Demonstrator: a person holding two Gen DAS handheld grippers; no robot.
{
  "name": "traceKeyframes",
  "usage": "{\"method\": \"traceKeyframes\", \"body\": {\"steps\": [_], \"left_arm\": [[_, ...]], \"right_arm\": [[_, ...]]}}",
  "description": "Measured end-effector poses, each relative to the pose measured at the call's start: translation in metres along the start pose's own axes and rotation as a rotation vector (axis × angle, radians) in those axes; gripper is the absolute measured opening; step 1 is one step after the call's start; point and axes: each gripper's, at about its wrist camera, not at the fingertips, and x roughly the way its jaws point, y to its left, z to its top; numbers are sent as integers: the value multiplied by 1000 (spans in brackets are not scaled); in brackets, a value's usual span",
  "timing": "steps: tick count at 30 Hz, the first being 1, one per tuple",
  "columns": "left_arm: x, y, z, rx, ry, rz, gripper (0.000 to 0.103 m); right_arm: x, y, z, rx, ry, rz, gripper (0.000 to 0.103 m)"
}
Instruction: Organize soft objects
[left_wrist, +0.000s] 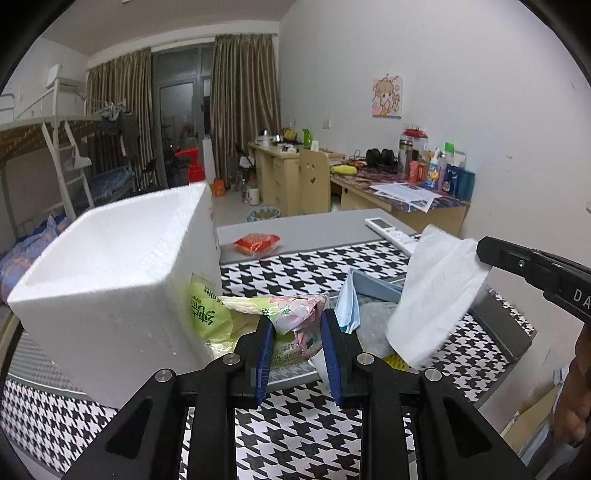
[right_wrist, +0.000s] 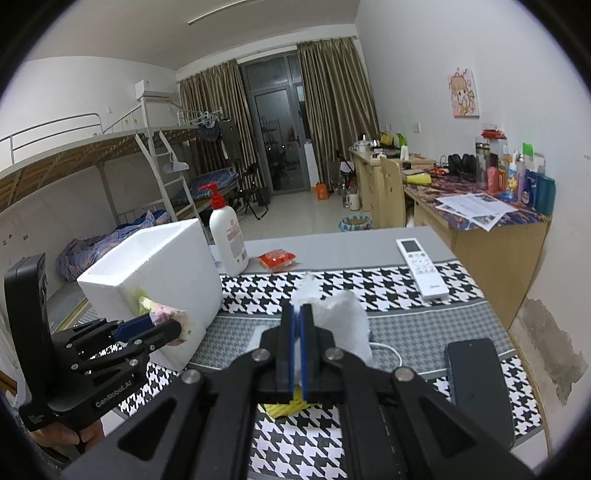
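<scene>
Left wrist view
- Landmark: white foam box (left_wrist: 110, 280), open-topped, on the houndstooth-patterned tabletop (left_wrist: 295, 435).
- Left gripper (left_wrist: 297, 332): fingers closed on a soft floral plastic packet (left_wrist: 295, 314), pink and green print, held off the tabletop just right of the box's near corner. The grip sits on the packet's bunched middle, probably so the loose film cannot slip.
- Beside the packet: a green-printed plastic bag (left_wrist: 207, 314) against the box wall; whether it touches the packet I cannot tell.
- Right gripper (left_wrist: 491, 254): enters from the right, pinching the top corner of a white paper tissue (left_wrist: 436, 295), which hangs free, well right of the box.
- Grey tray (left_wrist: 380, 291): right of the box, behind the hanging goods, mostly covered; contents unreadable.
- Judgement: both soft items look lifted clear for carrying to the box.

Right wrist view
- Right gripper (right_wrist: 299, 314): fingers fully closed on the tissue (right_wrist: 343, 325), which spills over to their right.
- Left gripper (right_wrist: 177, 328): at the box's (right_wrist: 159, 273) near wall, packet (right_wrist: 166, 312) bunched in its fingers.
- Hidden: box interior not visible; a yellow scrap (right_wrist: 284, 406) beneath the gripper cannot be identified.
- Cut off: hand (right_wrist: 55, 439) at lower left, only partly in frame.
</scene>
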Motion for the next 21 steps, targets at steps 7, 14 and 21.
{"method": "traceKeyframes", "body": {"steps": [7, 14, 21], "left_arm": [[-11, 1, 7, 11, -36, -4, 27], [-13, 2, 9, 18, -48, -10, 27], [-11, 3, 7, 19, -41, -16, 27]], "right_arm": [[-7, 5, 4, -16, -20, -4, 4], [-3, 4, 0, -14, 11, -5, 4], [6, -8, -20, 10, 72, -42, 69]]}}
